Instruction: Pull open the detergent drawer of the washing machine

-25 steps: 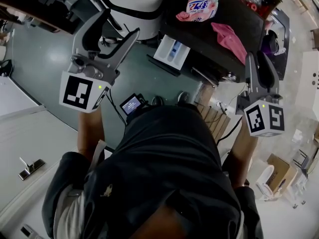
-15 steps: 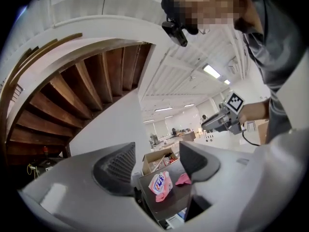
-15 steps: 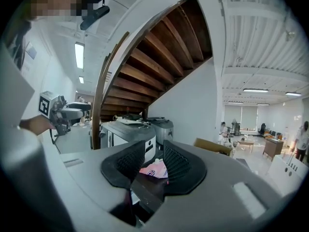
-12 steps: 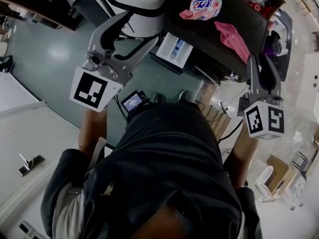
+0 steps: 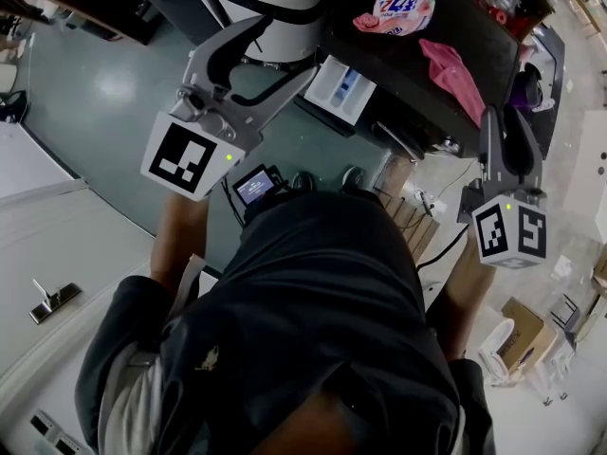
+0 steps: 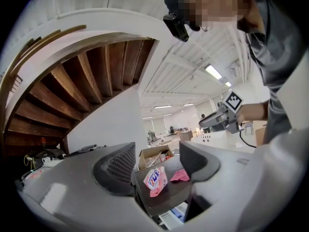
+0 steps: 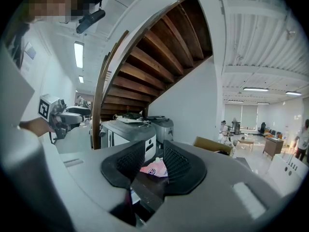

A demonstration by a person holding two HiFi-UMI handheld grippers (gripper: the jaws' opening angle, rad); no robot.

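1. Head view: the detergent drawer [image 5: 343, 88], white with a blue insert, sits upper centre of the frame. It stands pulled out from the front of the dark-topped washing machine [image 5: 394, 60].
2. The left gripper [image 5: 280, 53] is upper left of centre and angled toward the drawer. Its nearer jaw tip lies just beside the drawer's left corner; contact cannot be told.
3. Left gripper view: the left gripper [image 6: 157, 166] is released, with jaws well apart and nothing between them. The drawer [image 6: 173, 218] shows low in the frame, below the gap.
4. On the machine top lie a pink detergent bag [image 5: 403, 9] and a pink cloth [image 5: 453, 72], apart from each other. Both show through the left jaws' gap, far off.
5. The right gripper [image 5: 509, 121] is at the right edge of the head view, beside the machine's right end and well apart from the drawer.
6. Right gripper view: the right gripper [image 7: 154, 159] has its jaws only narrowly apart and grasps nothing. The pink bag [image 7: 154, 168] is seen beyond the gap.
7. A small lit screen [image 5: 253, 187] sits at centre, at the person's chest.
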